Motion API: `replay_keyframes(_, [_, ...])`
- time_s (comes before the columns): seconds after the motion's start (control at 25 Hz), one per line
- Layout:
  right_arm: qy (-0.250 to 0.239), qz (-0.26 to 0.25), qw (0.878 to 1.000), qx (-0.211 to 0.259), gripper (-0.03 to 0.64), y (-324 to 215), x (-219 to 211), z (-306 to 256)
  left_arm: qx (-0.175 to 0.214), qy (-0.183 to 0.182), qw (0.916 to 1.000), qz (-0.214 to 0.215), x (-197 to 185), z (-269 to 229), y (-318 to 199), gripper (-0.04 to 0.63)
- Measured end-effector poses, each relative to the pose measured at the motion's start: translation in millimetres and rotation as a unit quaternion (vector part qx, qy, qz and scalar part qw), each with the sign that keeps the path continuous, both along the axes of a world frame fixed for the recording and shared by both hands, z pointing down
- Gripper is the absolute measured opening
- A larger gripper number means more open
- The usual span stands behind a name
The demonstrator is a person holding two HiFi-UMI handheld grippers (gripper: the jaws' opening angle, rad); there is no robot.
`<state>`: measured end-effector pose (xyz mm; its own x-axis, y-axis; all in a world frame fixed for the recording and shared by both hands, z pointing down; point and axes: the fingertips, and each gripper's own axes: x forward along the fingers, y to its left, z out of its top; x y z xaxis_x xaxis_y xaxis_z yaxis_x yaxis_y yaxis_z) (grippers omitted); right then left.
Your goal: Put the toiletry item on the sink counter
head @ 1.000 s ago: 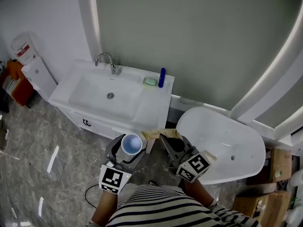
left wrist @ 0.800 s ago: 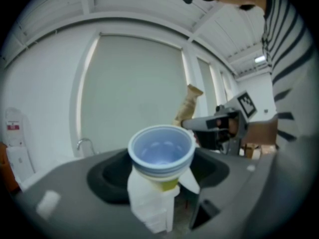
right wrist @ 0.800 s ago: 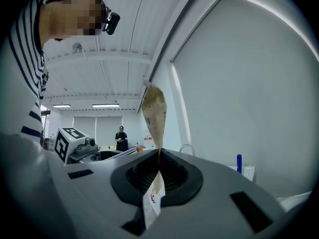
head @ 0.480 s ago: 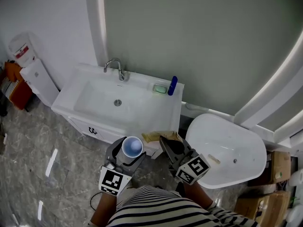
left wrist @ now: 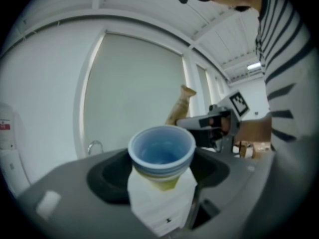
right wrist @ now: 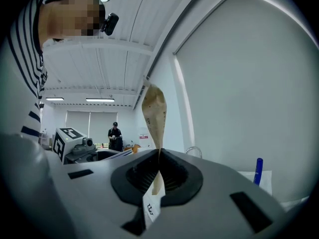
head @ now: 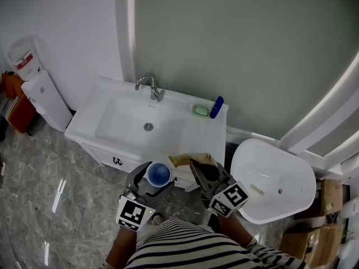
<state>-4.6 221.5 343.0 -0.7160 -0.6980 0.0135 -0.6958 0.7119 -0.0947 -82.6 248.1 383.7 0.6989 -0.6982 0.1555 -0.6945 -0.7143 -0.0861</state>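
Note:
A blue cup (head: 158, 174) with a yellow lower part stands upright between the jaws of my left gripper (head: 155, 179), which is shut on it; the left gripper view shows the cup (left wrist: 162, 151) filling the gap of that gripper (left wrist: 162, 176). To its right, my right gripper (head: 197, 166) is shut on a flat tan packet (head: 189, 159), which in the right gripper view sticks up from the pinched jaws as a thin strip (right wrist: 153, 112). Both are held in the air just short of the front edge of the white sink counter (head: 205, 134).
On the counter a chrome faucet (head: 150, 86) stands behind the basin (head: 134, 125), with a green soap (head: 201, 110) and a blue bottle (head: 216, 107) at the back right. A white tub (head: 273, 181) lies to the right, a water dispenser (head: 33, 88) to the left, cardboard boxes (head: 331, 198) far right.
The sink counter has drawn closer and shifted right in the head view as both grippers were carried toward it. Cup and packet stay gripped as before.

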Motion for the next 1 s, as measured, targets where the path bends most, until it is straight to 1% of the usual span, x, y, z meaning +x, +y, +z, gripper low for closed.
replay_keyframes(0.12, [0.008, 0.008, 1.0, 0.002, 0.009, -4, -13, -1, -0.001, 0.004, 1.0, 0.009, -14, 2, -3, 0.36])
replay_keyframes(0.24, [0.021, 0.016, 1.0, 0.001, 0.009, -7, -18, 2, -0.001, 0.009, 0.9998, 0.017, -20, 6, -9, 0.36])
replay_keyframes(0.52, [0.035, 0.042, 0.999, 0.002, 0.009, -26, -4, 4, -0.009, 0.013, 0.999, 0.041, -7, 12, -31, 0.36])
replay_keyframes(0.76, [0.04, 0.057, 0.997, 0.018, 0.009, -75, 18, 3, -0.001, -0.002, 0.9988, 0.049, 10, 10, -75, 0.36])
replay_keyframes(1.0, [0.04, 0.062, 0.996, 0.042, 0.009, -142, 39, -10, 0.004, -0.025, 0.9984, 0.051, 29, 0, -146, 0.36])
